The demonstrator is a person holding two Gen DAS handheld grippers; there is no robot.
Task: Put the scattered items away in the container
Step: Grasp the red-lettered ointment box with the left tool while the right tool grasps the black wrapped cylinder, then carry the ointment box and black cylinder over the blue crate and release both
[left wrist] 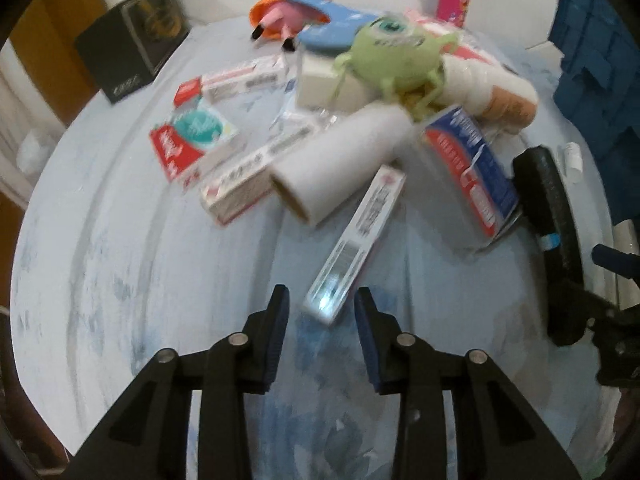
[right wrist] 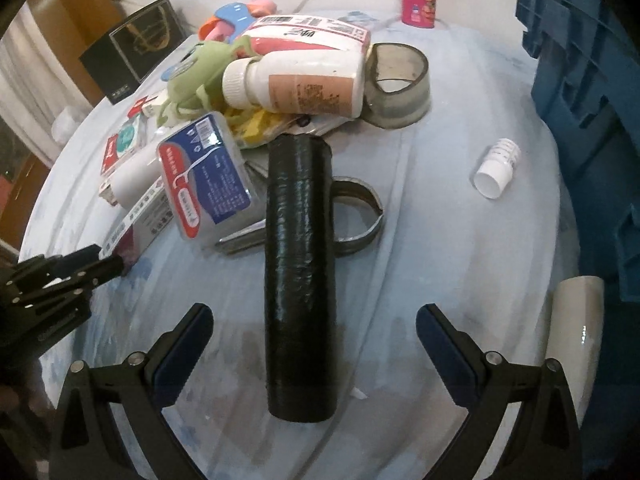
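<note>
My left gripper (left wrist: 322,314) is open low over the pale blue table (left wrist: 120,260). The near end of a long narrow white box (left wrist: 356,240) lies just between its fingertips, touching neither pad. My right gripper (right wrist: 316,340) is open wide around a black roll (right wrist: 300,272) that lies lengthwise between its fingers with gaps on both sides. The same black roll (left wrist: 548,232) shows at the right of the left wrist view. The blue crate (right wrist: 580,80) stands at the table's right edge.
A pile behind holds a white roll (left wrist: 340,164), a blue-and-red floss box (right wrist: 204,180), a green plush (left wrist: 396,48), a white bottle (right wrist: 296,84) and tape rings (right wrist: 400,88). A small white vial (right wrist: 498,168) lies alone. A black box (left wrist: 132,40) sits back left.
</note>
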